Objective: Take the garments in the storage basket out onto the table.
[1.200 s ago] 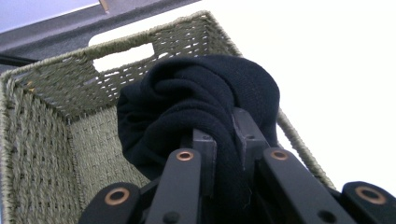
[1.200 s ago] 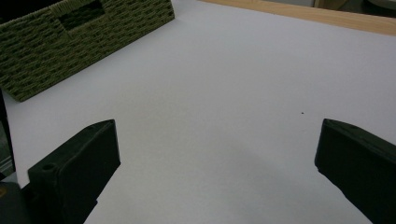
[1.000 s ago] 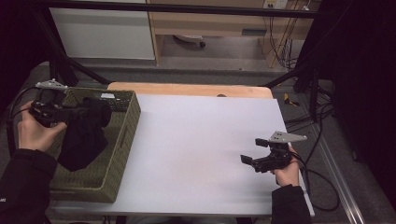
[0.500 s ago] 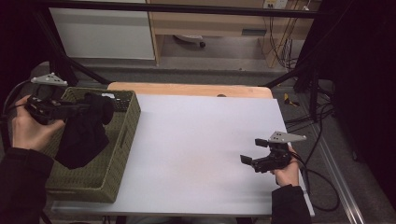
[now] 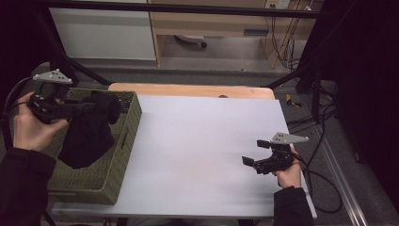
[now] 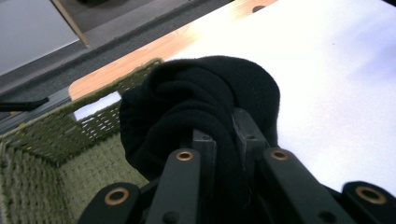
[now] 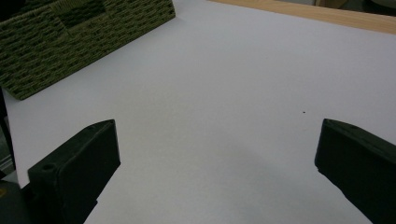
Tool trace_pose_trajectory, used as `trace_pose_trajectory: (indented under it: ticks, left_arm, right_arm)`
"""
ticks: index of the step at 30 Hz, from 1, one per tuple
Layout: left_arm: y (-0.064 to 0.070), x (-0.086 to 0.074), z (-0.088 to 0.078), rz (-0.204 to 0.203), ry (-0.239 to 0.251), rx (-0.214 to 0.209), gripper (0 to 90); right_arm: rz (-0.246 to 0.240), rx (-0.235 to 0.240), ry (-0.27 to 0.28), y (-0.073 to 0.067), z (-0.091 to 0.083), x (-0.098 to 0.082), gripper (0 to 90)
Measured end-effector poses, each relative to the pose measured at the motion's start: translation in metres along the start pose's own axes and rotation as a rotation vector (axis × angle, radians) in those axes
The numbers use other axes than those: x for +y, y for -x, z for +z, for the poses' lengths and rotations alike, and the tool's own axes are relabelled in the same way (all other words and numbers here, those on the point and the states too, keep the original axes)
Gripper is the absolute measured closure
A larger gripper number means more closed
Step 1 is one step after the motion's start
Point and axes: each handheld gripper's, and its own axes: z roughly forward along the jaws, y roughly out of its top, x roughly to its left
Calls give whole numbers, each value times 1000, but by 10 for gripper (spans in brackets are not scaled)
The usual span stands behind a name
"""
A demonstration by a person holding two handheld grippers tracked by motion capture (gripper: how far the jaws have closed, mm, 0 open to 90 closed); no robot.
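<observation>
A black fleece cloth (image 6: 201, 98) is pinched between the fingers of the left gripper (image 5: 101, 109) and held above the green woven basket (image 5: 123, 141) at the white tabletop's (image 5: 202, 141) left edge; the right gripper (image 5: 256, 153) is held low over the tabletop's right side, fingers spread wide and empty.

A white worktop (image 5: 197, 141) with a pale wooden strip along its far edge carries a green woven basket (image 5: 120, 155) at its left end. The basket sits directly on the surface, its right wall facing the bare white middle.
</observation>
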Motion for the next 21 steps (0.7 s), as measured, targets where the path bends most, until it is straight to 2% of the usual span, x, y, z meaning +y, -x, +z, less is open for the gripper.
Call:
trace_pose_trajectory:
  ticks: [21]
  left_arm:
    - [25,31,-3,59,20,-57,817]
  right_arm:
    - [0,0,1,0,0,0,6]
